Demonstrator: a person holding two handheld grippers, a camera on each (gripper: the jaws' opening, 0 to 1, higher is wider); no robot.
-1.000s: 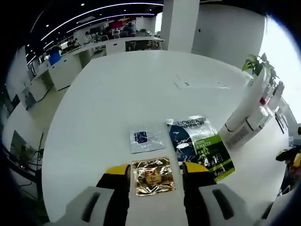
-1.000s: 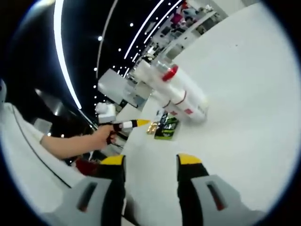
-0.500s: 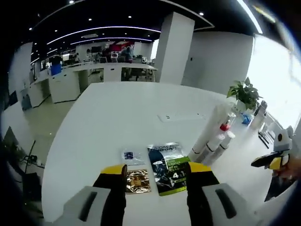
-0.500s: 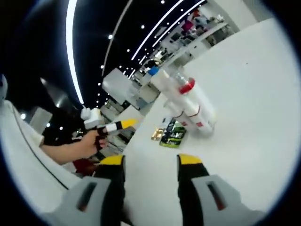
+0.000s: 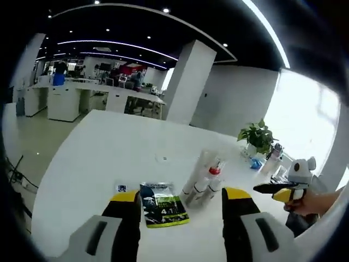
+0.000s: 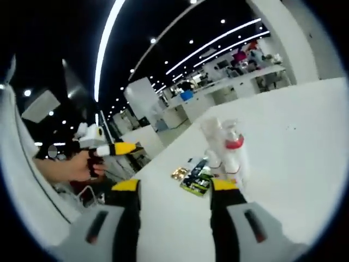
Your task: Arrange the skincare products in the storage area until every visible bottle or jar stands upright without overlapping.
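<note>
White table (image 5: 98, 147) runs ahead of both grippers, largest thing in either view. Left gripper (image 5: 179, 195): jaws spread, nothing between them, hovering above the table. Right gripper (image 6: 174, 185): jaws spread too, empty.

Bottle cluster (image 5: 203, 176) lies ahead of the left gripper, just inside its right jaw line; pale tubes and bottles packed touching each other, one with a red cap (image 5: 216, 170). Seen past the right gripper the same cluster (image 6: 226, 146) sits just beyond its right jaw tip. Whether each bottle is upright or lying I cannot tell for certain; they look leaned together and overlapping.

Green sachet (image 5: 162, 204) lies flat between the left gripper's jaw tips, closer than the bottles. Small white sachet (image 5: 124, 188) just past the left jaw tip. Gold sachet (image 6: 178, 173) visible beyond the right gripper's gap, beside the green one.

Change: a second ago the left gripper was low over the gold sachet, jaws straddling it; now it has pulled back and up, so the sachets look small and the bottles have come into frame. Right gripper view has levelled out, bottles nearer its jaws. Likely meaning: both are repositioning toward the bottle cluster; nothing grasped, arranging not yet started.
</note>
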